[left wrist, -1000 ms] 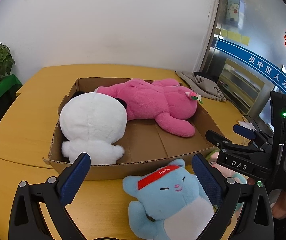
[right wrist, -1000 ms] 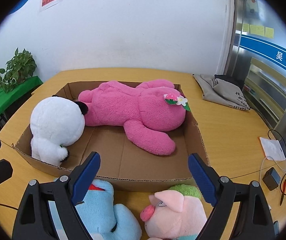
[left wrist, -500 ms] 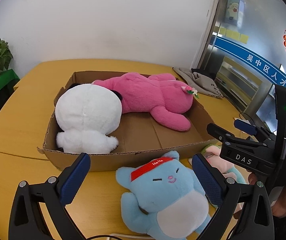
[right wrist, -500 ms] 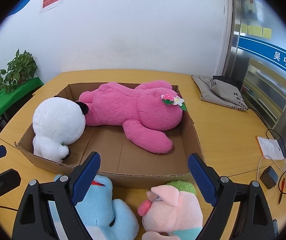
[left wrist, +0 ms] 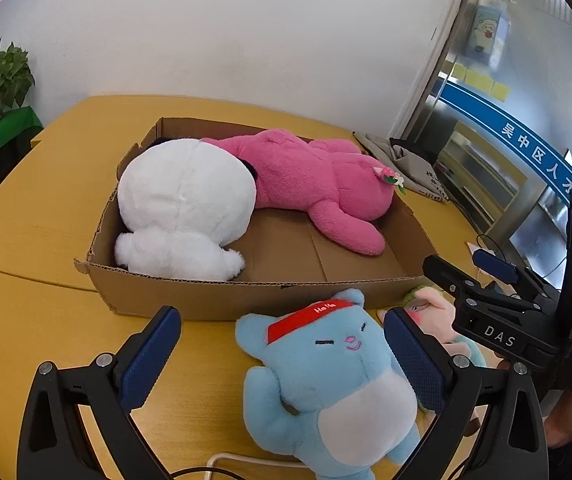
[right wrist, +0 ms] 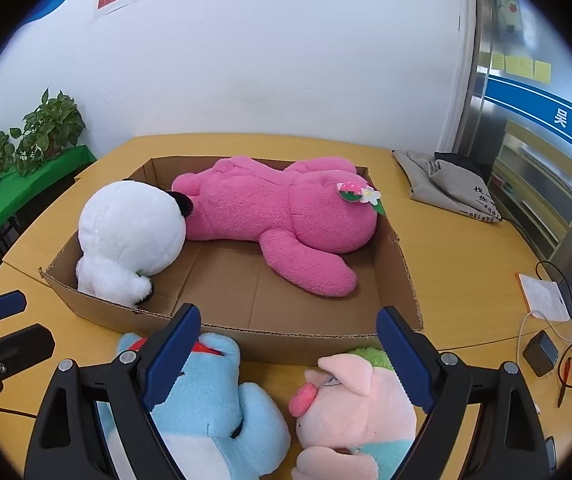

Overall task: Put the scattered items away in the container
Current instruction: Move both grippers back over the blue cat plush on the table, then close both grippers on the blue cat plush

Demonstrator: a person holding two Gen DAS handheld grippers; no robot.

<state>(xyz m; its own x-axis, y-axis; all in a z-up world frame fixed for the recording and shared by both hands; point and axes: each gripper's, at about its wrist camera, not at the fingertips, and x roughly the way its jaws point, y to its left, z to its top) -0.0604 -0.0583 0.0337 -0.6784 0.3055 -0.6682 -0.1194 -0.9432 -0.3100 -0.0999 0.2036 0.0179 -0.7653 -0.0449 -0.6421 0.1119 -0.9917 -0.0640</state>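
Nearest to us, our left gripper [left wrist: 282, 354] hangs with its jaws spread wide over the blue plush cat [left wrist: 325, 384], which lies on its back on the yellow table [left wrist: 38, 320]; no pad presses on it. Our right gripper [right wrist: 286, 352] is likewise released, its blue pads standing wide above the pink plush pig [right wrist: 349, 404], which lies just beside the cat and close against the front wall of the cardboard box [right wrist: 317, 336]. Both toys are outside the box. Inside it, the white plush [right wrist: 130, 236] sits at the left end, touching the large pink plush bear [right wrist: 278, 216] stretched along the back. Beyond the box on the right lies a grey cloth bag [right wrist: 445, 188], and on the far left stands a potted plant [right wrist: 50, 128].
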